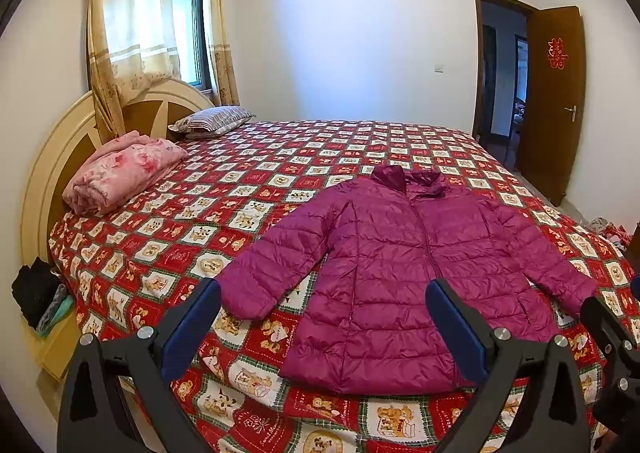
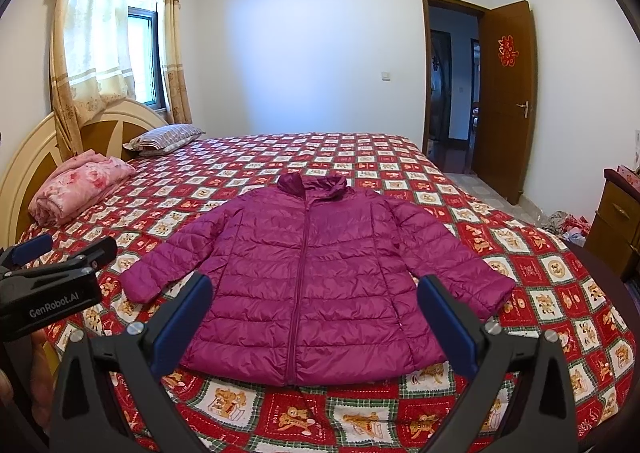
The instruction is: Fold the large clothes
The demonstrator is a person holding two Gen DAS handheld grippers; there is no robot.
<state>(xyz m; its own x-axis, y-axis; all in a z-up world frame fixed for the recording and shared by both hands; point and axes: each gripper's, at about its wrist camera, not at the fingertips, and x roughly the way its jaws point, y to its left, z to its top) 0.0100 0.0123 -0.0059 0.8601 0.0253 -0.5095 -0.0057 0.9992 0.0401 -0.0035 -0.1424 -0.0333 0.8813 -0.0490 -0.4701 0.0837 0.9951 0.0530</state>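
Purple jacket (image 2: 308, 277) laid flat, front up, sleeves spread on the bed (image 2: 560, 293), ready for folding. Left gripper (image 1: 324, 317) and right gripper (image 2: 316, 313) held spread wide, empty, above the hem.

- A bed (image 2: 360, 157) with a red, white and green checked quilt printed with bears.
- A cream and brown arched headboard (image 1: 60, 141) at the left end.
- A striped pillow (image 2: 168, 137) against the headboard.
- A folded pink floral blanket (image 1: 120, 173) just beside the pillow, nearer the camera.
- Beige patterned curtains (image 2: 92, 33) over a window (image 2: 142, 33) (partly drawn, glass showing between them).
- An open brown door (image 2: 506, 93) bearing a red paper ornament (image 2: 506, 51).
- A wall switch (image 2: 385, 76) on the white wall.
- Dark clothes (image 1: 34, 291) heaped on a low stand beside the bed.
- A brown drawer cabinet (image 2: 618, 221) at the right edge.
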